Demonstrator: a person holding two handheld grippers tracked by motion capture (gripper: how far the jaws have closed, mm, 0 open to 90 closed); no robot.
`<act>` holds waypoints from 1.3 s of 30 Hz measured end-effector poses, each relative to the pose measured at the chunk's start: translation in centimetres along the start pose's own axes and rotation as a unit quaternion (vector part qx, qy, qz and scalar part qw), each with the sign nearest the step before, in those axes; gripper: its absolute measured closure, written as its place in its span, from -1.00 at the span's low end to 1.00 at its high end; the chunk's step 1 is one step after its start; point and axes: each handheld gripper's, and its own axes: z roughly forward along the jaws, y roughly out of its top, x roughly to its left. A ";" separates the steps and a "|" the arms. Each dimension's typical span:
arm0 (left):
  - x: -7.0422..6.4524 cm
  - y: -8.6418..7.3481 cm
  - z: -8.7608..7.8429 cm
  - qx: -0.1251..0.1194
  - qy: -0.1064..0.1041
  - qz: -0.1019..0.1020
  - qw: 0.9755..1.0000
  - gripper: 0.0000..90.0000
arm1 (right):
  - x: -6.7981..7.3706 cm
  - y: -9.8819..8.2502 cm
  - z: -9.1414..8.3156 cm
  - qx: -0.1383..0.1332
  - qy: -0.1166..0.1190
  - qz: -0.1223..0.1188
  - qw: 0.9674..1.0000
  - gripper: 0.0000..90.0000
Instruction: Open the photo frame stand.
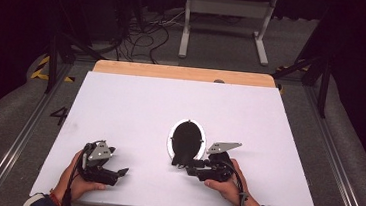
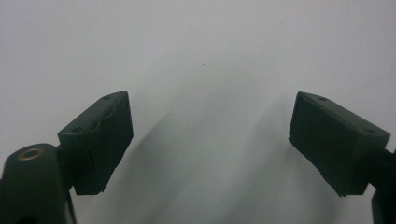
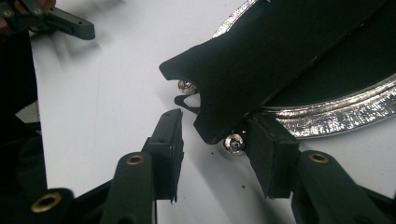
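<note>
An oval frame with a silver rim and a black back lies flat on the white board, right of its middle. A black stand leg runs along its back, with small shiny screws under the leg's near end. My right gripper sits at the frame's near end. In the right gripper view its jaws stand apart on either side of the leg's tip, and the left pad is clear of it. My left gripper rests at the front left, open over bare board.
The white board covers a wooden table whose far edge shows as a strip. Beyond it are cables and a white stand on the floor. My left gripper's jaw appears far off in the right gripper view.
</note>
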 end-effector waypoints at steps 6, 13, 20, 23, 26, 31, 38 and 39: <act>0.0 0.1 0.1 -0.001 -0.003 -0.004 1.000 -0.69 | -1.1 0.4 -0.2 -0.025 0.039 0.055 0.997 0.12; -0.4 0.6 0.5 0.001 -0.004 0.006 1.000 -0.69 | -2.1 0.6 0.2 -0.040 0.066 0.107 0.991 0.20; -0.8 2.4 1.7 -0.007 -0.017 0.013 1.000 -0.66 | -2.9 1.2 0.8 -0.055 0.096 0.187 0.976 0.14; -0.8 3.4 2.7 -0.003 -0.026 0.016 1.000 -0.65 | -3.1 1.4 1.0 -0.056 0.105 0.196 0.973 0.13; -0.7 4.5 3.8 -0.003 -0.034 0.021 0.999 -0.64 | -3.3 1.5 1.1 -0.056 0.108 0.199 0.972 0.12; -0.6 6.5 5.1 -0.020 -0.055 0.021 0.998 -0.64 | -3.7 1.9 1.4 -0.060 0.105 0.209 0.970 0.12; 0.1 8.1 7.0 -0.023 -0.066 0.011 0.998 -0.64 | -3.7 2.1 1.2 -0.049 0.096 0.192 0.975 0.17; 0.1 8.1 7.0 -0.023 -0.066 0.011 0.998 -0.64 | -3.6 2.1 1.2 -0.048 0.092 0.187 0.977 0.17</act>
